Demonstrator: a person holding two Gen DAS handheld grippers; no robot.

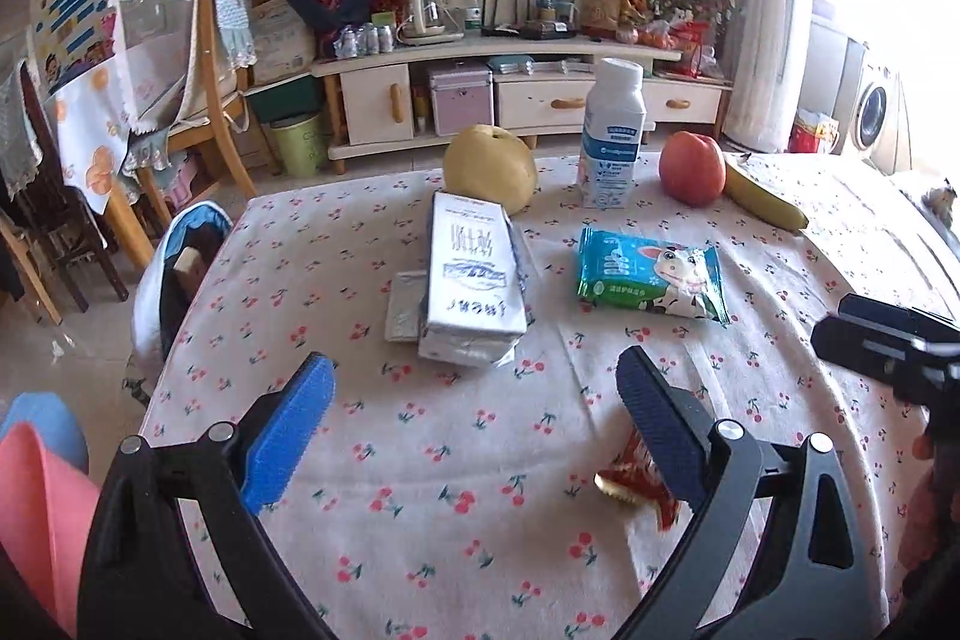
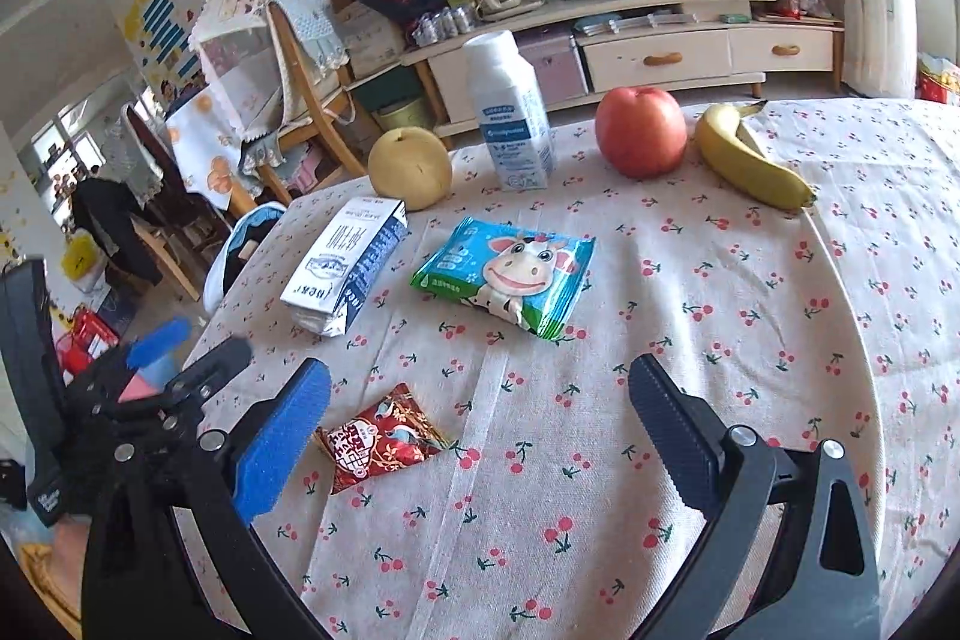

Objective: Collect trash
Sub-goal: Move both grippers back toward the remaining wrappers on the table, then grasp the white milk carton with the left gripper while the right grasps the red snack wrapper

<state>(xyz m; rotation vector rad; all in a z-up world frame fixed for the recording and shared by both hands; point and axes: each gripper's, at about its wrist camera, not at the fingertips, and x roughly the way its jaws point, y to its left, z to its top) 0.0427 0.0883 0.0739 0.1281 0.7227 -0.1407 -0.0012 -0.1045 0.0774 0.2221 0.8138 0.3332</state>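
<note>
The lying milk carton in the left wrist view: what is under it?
A flat silvery packet sticks out from under the milk carton on its left side, resting on the tablecloth. How far it reaches underneath is hidden by the carton.

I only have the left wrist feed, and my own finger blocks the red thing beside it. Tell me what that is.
Observer: A red snack wrapper. The right wrist view shows it whole, lying flat on the tablecloth.
Operator: Report the right gripper's state.
Observer: The right gripper is open and empty. The wrapper lies just beside its left finger's blue pad.
Operator: Describe the milk carton's far side.
Observer: The milk carton lies on its side. That face is dark blue with white print, and it is apart from the green cow packet.
</note>
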